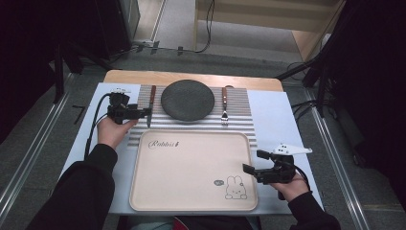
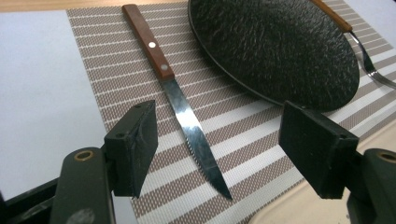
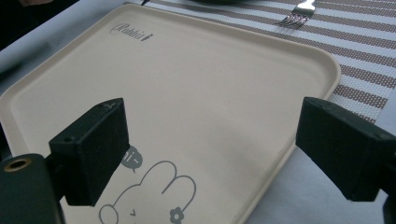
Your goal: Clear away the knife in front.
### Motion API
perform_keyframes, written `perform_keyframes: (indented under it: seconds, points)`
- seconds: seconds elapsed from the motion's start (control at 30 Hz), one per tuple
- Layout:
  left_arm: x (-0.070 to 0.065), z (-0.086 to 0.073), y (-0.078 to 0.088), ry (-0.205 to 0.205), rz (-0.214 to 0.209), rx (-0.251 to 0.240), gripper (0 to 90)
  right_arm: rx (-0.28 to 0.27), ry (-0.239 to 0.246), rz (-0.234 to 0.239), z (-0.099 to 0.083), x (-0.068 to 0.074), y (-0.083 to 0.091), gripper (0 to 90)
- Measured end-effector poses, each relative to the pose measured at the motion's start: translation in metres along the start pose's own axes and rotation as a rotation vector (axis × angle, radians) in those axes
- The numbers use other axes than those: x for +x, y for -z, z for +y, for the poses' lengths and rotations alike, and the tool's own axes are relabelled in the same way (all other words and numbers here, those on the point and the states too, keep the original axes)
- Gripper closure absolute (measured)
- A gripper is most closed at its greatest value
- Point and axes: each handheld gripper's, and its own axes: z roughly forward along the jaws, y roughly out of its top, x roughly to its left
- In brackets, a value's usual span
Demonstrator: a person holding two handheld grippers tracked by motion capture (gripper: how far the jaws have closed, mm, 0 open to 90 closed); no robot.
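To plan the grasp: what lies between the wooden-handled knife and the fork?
The round dark plate lies between knife and fork, in the high view.

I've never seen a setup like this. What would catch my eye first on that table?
Probably the big cream tray nearest the person, with a little rabbit drawn in its corner. Behind it, a dark round plate sits on a striped placemat, with a wooden-handled knife to its left and a fork to its right. The left tool hovers open by the knife, and the right tool waits open at the tray's right edge.

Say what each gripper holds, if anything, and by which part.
Nothing is held. The left gripper stands open over the knife on the mat; the right gripper stands open over the tray.
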Motion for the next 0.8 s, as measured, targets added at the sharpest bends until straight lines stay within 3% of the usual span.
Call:
perform_keyframes:
  seconds: [0.07,0.13,0.3,0.4,0.8]
  points:
    - [0.001,0.004,0.000,-0.022,-0.029,-0.007,30.1,0.001,0.000,-0.001,0.000,0.000,0.000,8.1]
    - [0.001,0.008,-0.001,-0.037,-0.024,0.003,30.1,0.002,-0.001,0.001,0.000,0.000,0.000,8.2]
    - [0.002,0.017,-0.006,-0.035,-0.037,0.017,30.1,0.004,0.002,-0.002,0.000,0.000,0.000,8.1]
    - [0.001,0.022,-0.010,-0.049,-0.021,0.019,30.1,0.004,0.003,0.001,0.000,0.000,0.000,8.1]
    - [0.008,0.037,-0.023,-0.039,0.012,0.035,30.9,0.000,0.002,0.001,-0.001,0.000,0.000,8.1]
